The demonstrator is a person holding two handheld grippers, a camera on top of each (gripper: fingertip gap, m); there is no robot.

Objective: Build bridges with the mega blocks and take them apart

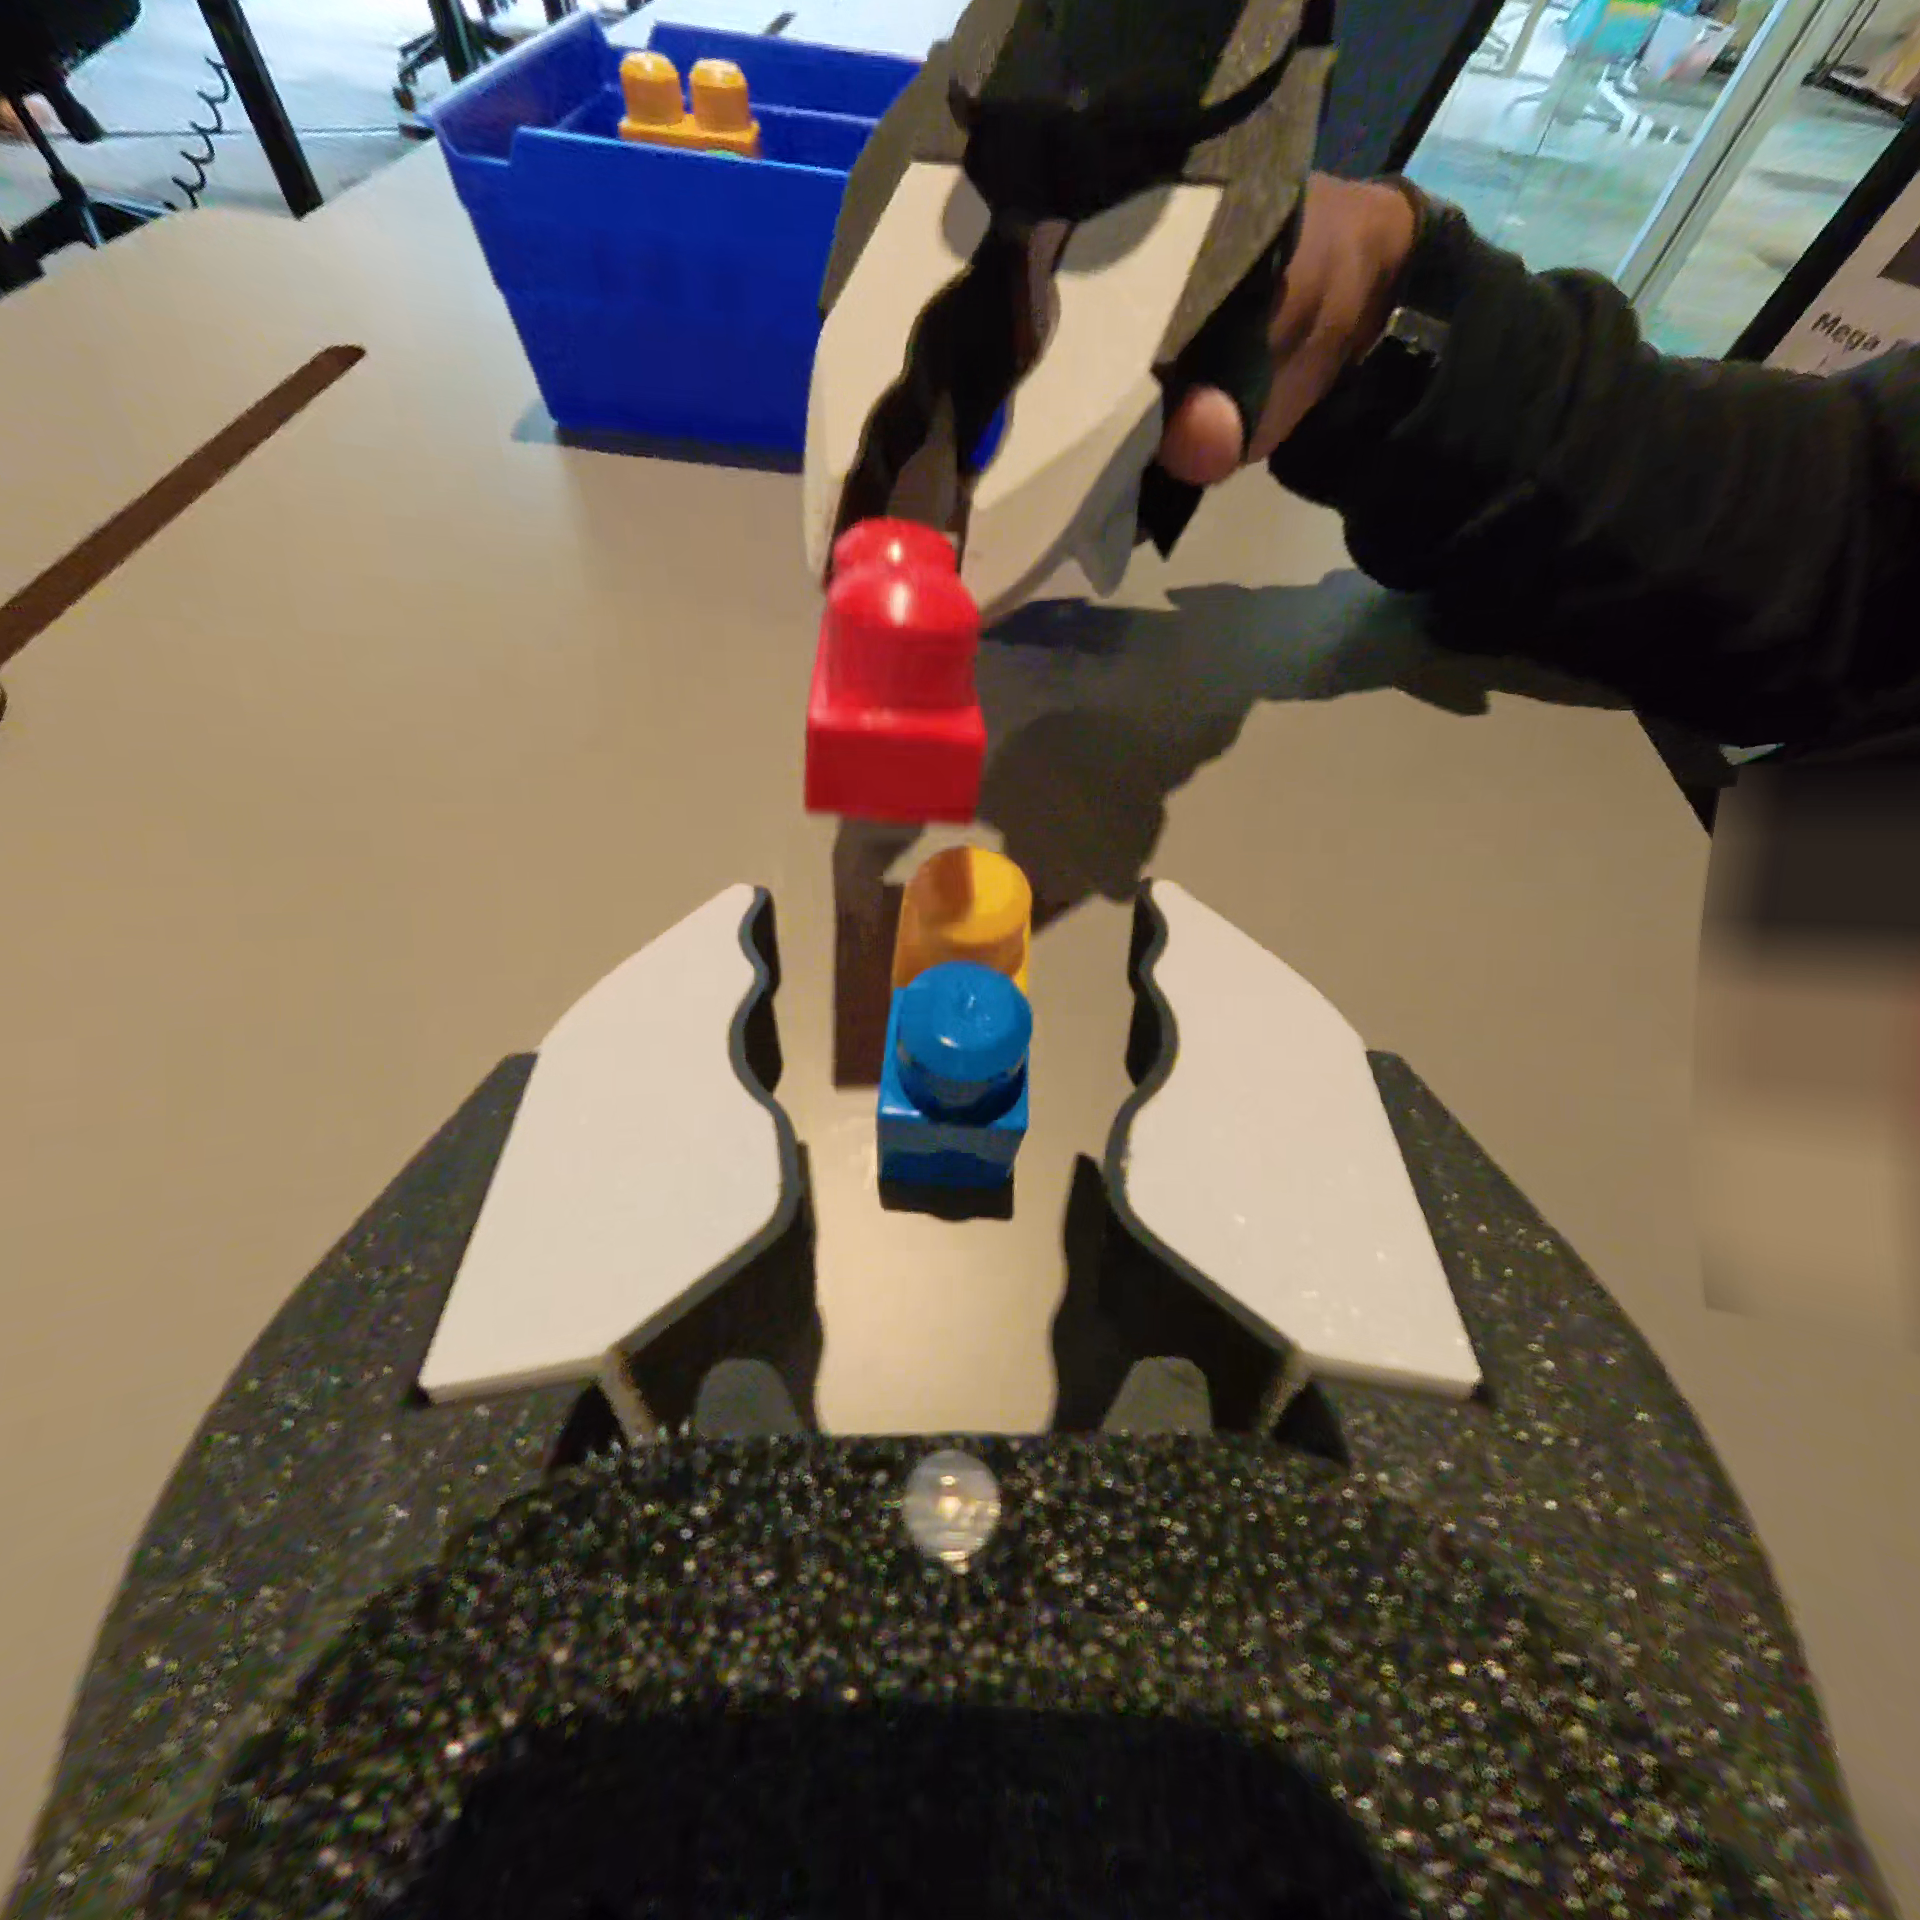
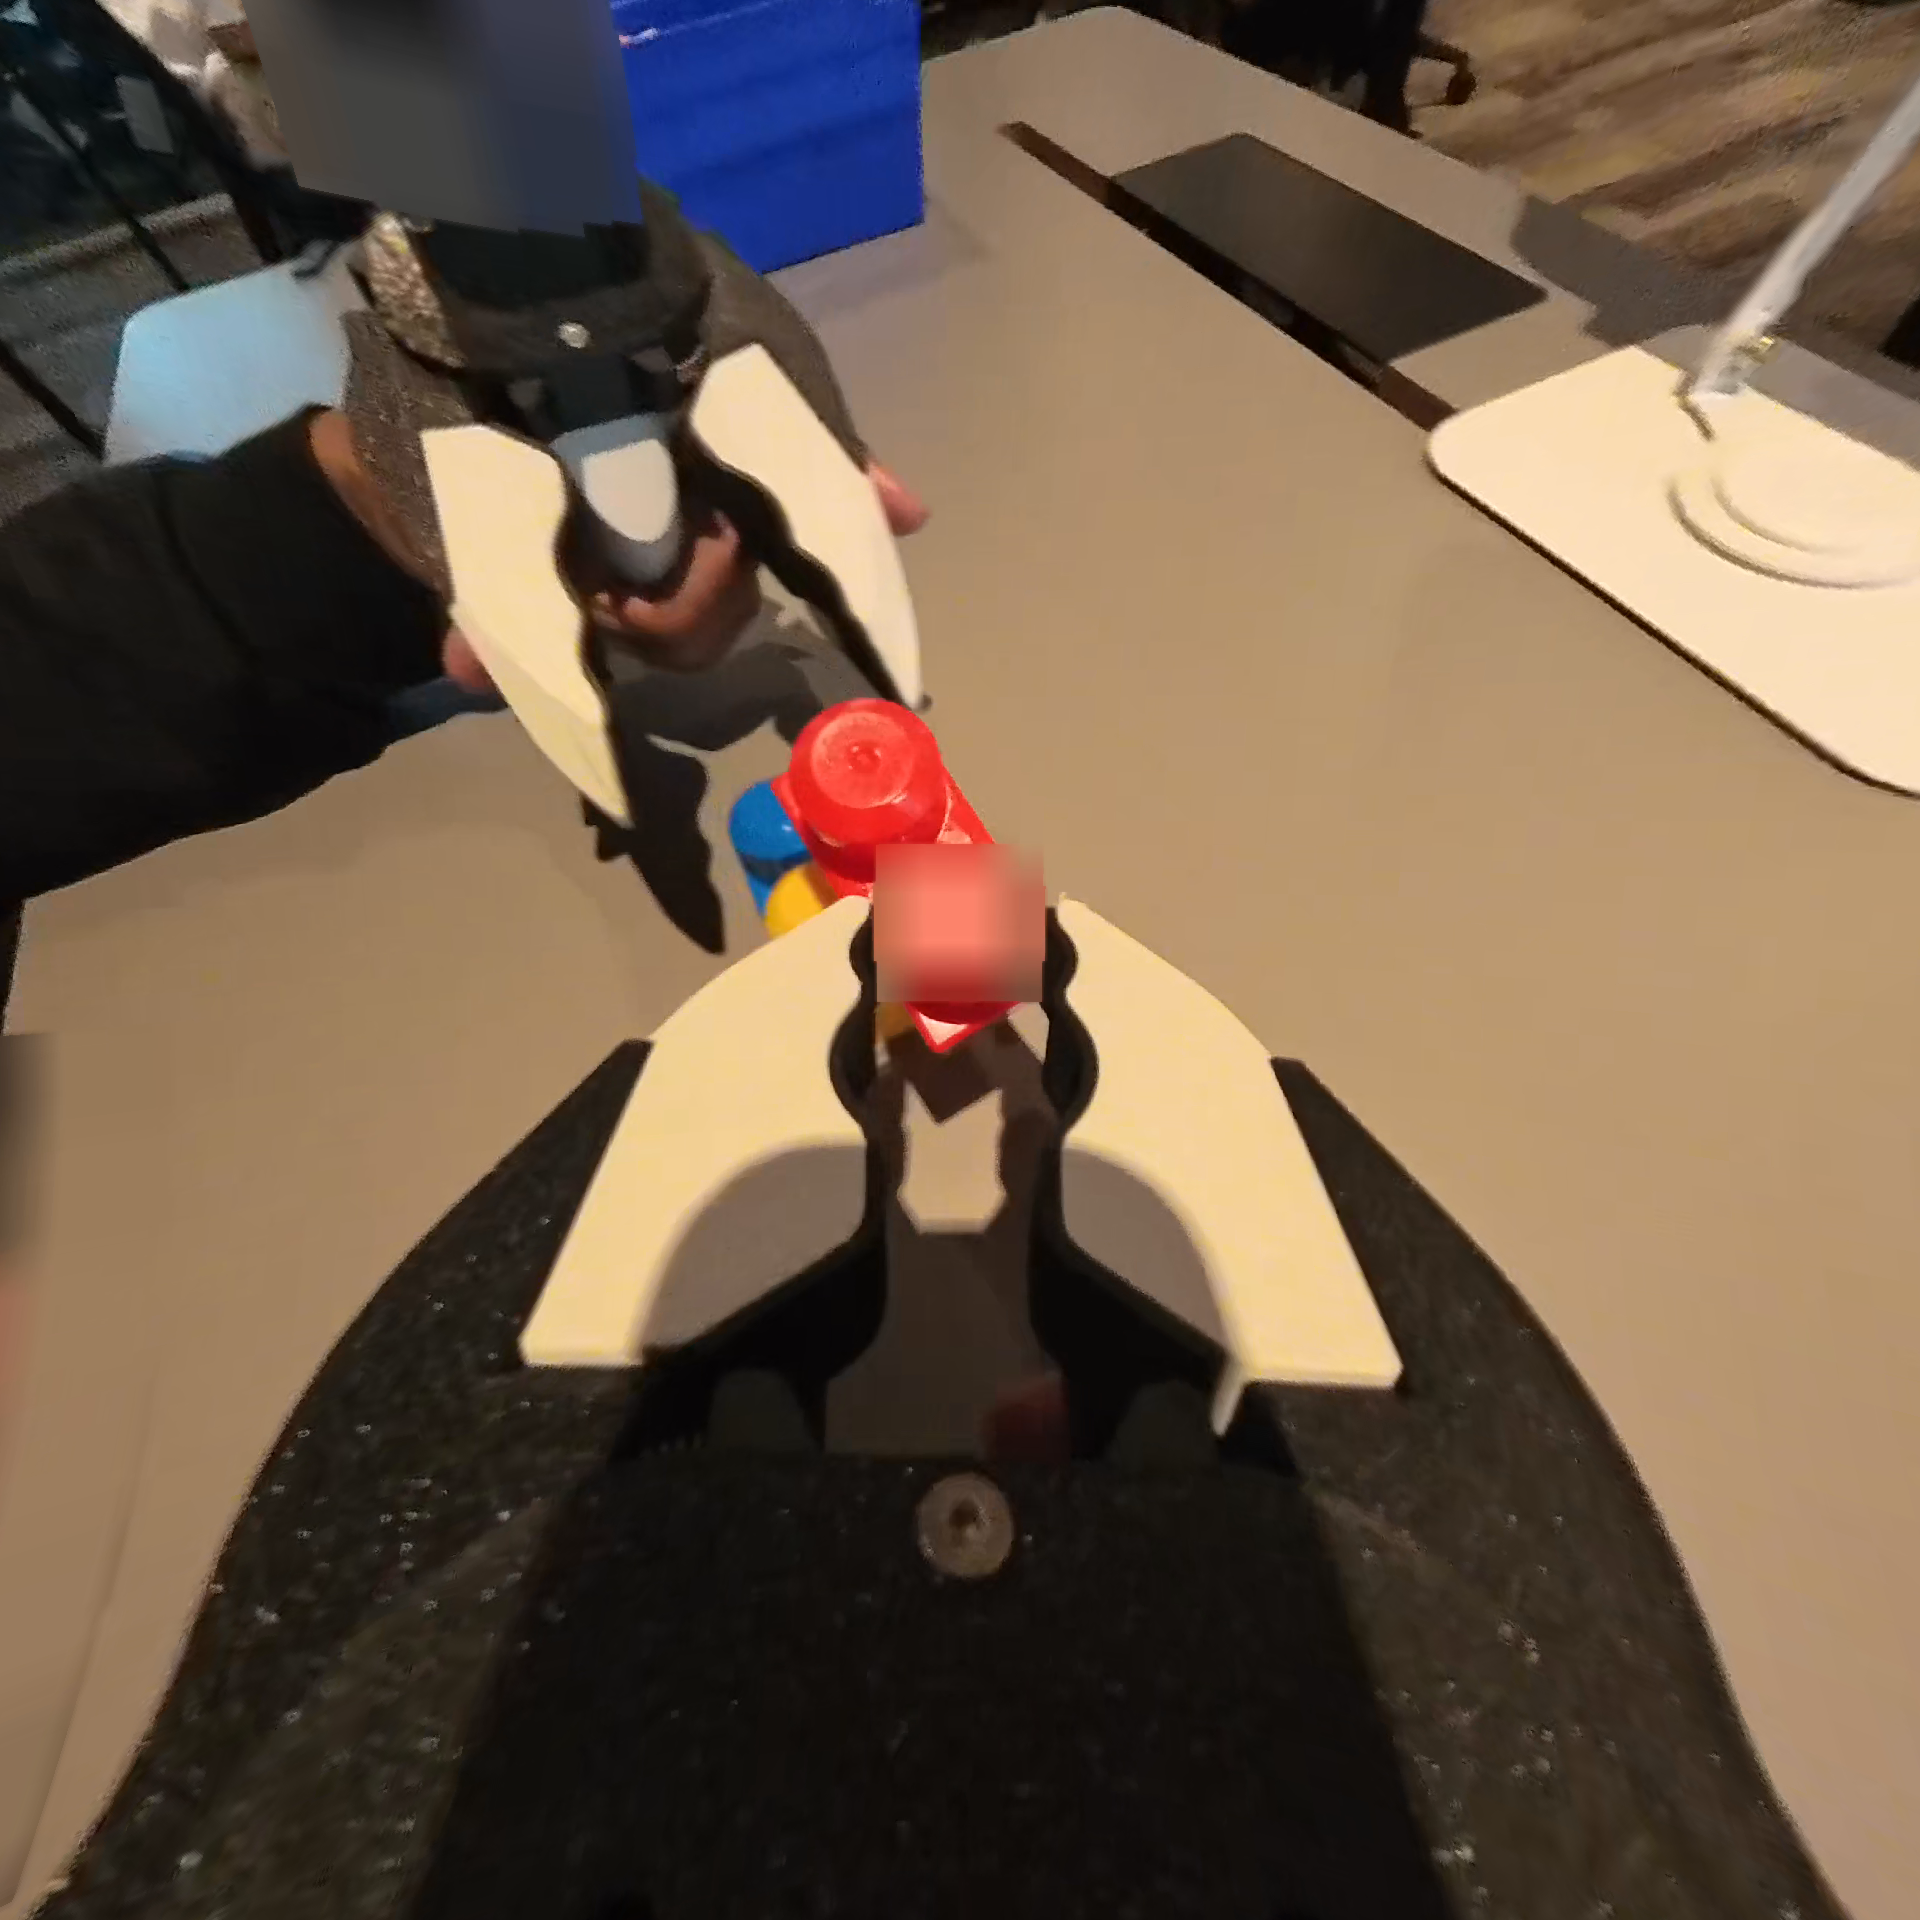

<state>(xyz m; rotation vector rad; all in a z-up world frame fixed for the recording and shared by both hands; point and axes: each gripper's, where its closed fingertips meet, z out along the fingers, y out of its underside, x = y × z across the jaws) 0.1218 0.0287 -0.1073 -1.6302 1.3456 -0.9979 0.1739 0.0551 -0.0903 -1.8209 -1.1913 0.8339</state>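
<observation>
Seen from the left wrist view, a grey desk (image 1: 312, 831) fills the scene. At its far edge stands a blue bin (image 1: 665, 281) holding an orange block (image 1: 686, 104).

In the middle of the desk, a blue block (image 1: 951, 1091) and a yellow block (image 1: 961, 914) stand side by side, touching, each with one stud up. The left gripper (image 1: 951, 935) hovers low around them with its white fingers (image 1: 623, 1132) spread wide apart; the blue block sits between the fingers, touching neither.

Just above the yellow block, a red block (image 1: 894, 686) with two studs hangs in the air, clear of the pair below. The right gripper (image 1: 904, 540) comes down from above, clamped on the far end of the red block, and a hand (image 1: 1320, 322) in a black sleeve holds it.

From the right wrist view, the right gripper (image 2: 956, 956) is closed on the red block (image 2: 868, 790); the blue block (image 2: 764, 831) and yellow block (image 2: 795, 899) peek out just beneath. The left gripper (image 2: 774, 748) faces it, spread open. At the desk's right edge lies a white lamp base (image 2: 1621, 540).
</observation>
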